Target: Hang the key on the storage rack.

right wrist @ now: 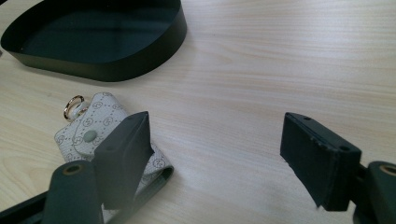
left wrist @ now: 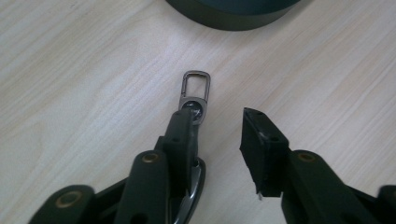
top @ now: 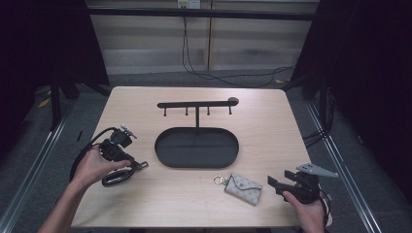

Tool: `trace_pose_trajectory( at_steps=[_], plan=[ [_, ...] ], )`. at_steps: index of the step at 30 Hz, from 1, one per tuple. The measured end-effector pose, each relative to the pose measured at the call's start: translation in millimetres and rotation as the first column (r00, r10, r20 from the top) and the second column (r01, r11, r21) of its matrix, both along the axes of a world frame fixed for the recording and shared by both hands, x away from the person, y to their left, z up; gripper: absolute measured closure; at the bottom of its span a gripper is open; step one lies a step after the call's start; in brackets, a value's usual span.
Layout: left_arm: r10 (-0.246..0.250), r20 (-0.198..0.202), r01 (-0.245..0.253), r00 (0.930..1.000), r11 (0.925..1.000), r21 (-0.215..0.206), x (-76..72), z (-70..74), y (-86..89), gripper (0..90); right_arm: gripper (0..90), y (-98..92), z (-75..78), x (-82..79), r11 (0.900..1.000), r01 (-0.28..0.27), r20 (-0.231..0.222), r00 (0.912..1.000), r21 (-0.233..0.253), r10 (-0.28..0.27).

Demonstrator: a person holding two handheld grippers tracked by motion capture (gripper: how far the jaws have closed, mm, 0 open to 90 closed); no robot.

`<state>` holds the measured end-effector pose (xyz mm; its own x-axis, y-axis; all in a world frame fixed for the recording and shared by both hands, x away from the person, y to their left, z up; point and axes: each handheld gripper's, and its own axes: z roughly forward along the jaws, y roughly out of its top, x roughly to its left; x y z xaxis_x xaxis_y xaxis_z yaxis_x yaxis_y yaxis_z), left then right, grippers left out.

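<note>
A black key fob (top: 116, 178) with a metal clip (left wrist: 196, 88) lies on the table at the left. My left gripper (top: 130, 161) is open right over it. In the left gripper view the left jaw covers the fob's body (left wrist: 194, 184), and nothing sits between the jaws of the left gripper (left wrist: 219, 128). A beige patterned key pouch (top: 243, 187) with a gold ring (right wrist: 73, 105) lies near the front edge. My right gripper (top: 279, 178) hovers just right of it, wide open. In the right gripper view the pouch (right wrist: 93, 128) lies partly under the left jaw of the right gripper (right wrist: 215, 140).
A black oval tray (top: 163, 156) stands mid-table, with a post carrying a hook bar (top: 194, 104) behind it. Its rim (right wrist: 116, 70) is close beyond the pouch. Bare wood stretches to the right of the tray. Cables lie on the floor behind the table.
</note>
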<state>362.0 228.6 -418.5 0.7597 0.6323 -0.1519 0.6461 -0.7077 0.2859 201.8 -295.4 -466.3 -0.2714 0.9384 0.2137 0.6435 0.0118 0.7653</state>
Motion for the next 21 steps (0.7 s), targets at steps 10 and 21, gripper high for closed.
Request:
trace_pose_trajectory(
  at_steps=[10, 21],
  plan=[
    [-0.087, -0.042, 0.092, 0.9953, 0.9862, 0.137, 17.7, -9.3, -14.1, 60.7, 24.4, 0.3, -0.6, 0.3, 1.0, -0.003, -0.008, 1.0, -0.001, 0.003],
    [-0.092, -0.095, 0.104, 0.9912, 0.9866, 0.126, 23.7, -23.8, -13.3, 63.9, 24.2, 0.6, -1.0, 0.5, 1.0, -0.005, -0.009, 0.9999, -0.002, 0.005]
  ],
)
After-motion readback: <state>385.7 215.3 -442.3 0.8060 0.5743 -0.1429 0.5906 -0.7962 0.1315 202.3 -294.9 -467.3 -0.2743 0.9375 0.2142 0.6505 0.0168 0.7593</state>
